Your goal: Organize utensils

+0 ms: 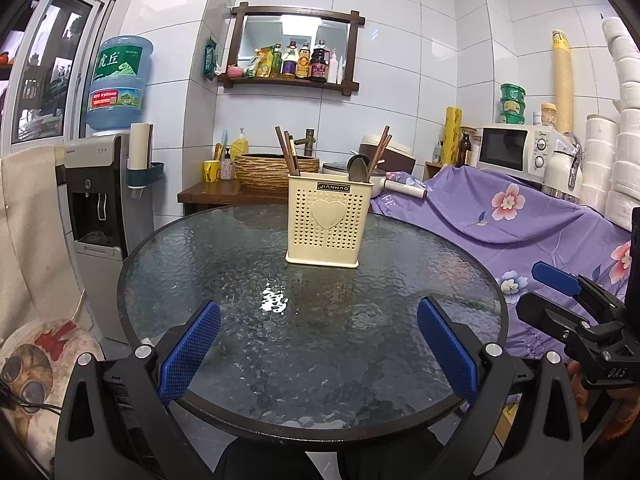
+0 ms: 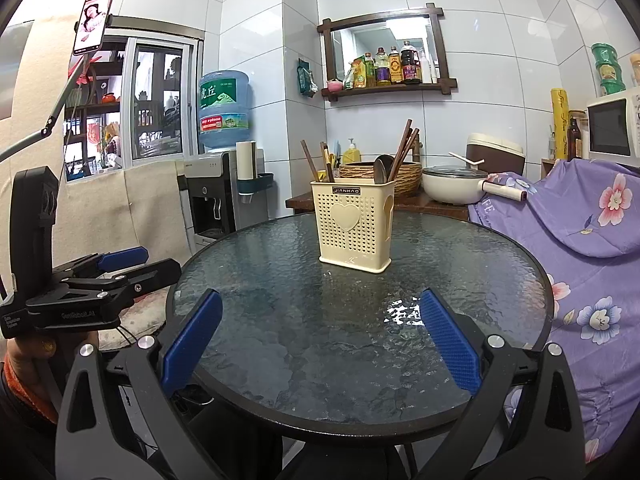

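A: Starting at the left: the left gripper (image 1: 318, 344) hovers over the near edge of the round glass table (image 1: 224, 264), its blue pads spread wide, nothing between them.

B: And mid-table, toward the far edge, the cream utensil holder (image 1: 330, 220) stands upright. Brown chopsticks (image 1: 286, 152) lean out of its left side, a dark spoon (image 1: 357, 168) and more chopsticks out of its right.

A: Moving right, the right gripper (image 2: 322, 340) also hangs above the near edge, jaws gaping, holding nothing.

B: From its camera the holder sits straight ahead, well apart from both sets of pads. Past the table's right edge lies a purple floral cloth (image 2: 600, 240).
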Tool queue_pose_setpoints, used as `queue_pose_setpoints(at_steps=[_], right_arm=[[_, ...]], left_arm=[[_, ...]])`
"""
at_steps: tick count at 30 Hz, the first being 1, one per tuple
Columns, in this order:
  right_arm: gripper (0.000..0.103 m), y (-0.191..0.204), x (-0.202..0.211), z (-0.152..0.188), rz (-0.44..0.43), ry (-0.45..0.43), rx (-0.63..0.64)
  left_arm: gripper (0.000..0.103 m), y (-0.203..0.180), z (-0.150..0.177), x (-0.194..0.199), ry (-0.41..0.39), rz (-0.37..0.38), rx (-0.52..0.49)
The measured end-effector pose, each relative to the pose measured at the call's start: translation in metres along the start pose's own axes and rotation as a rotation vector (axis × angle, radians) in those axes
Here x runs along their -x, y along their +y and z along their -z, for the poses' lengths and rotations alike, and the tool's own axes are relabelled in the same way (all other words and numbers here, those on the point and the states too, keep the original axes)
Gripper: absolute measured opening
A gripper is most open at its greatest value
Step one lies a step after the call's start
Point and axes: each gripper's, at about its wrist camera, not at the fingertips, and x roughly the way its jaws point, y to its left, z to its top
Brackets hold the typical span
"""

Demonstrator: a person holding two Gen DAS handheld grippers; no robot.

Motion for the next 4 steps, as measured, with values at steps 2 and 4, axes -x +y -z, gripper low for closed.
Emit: queue_pose_setpoints(at_steps=[2, 4], right_arm=[[0.097, 0.0000, -0.0001, 0.0000, 0.000, 0.000, -0.001], [0.097, -0.0003, -0.0001, 0.0003, 0.000, 0.001, -0.002]], left_arm=[[0.097, -0.0002, 0.0001, -0.0005, 0.004, -0.002, -0.001], [0.097, -0.0004, -0.0004, -0.0012, 0.006, -0.005, -0.003]])
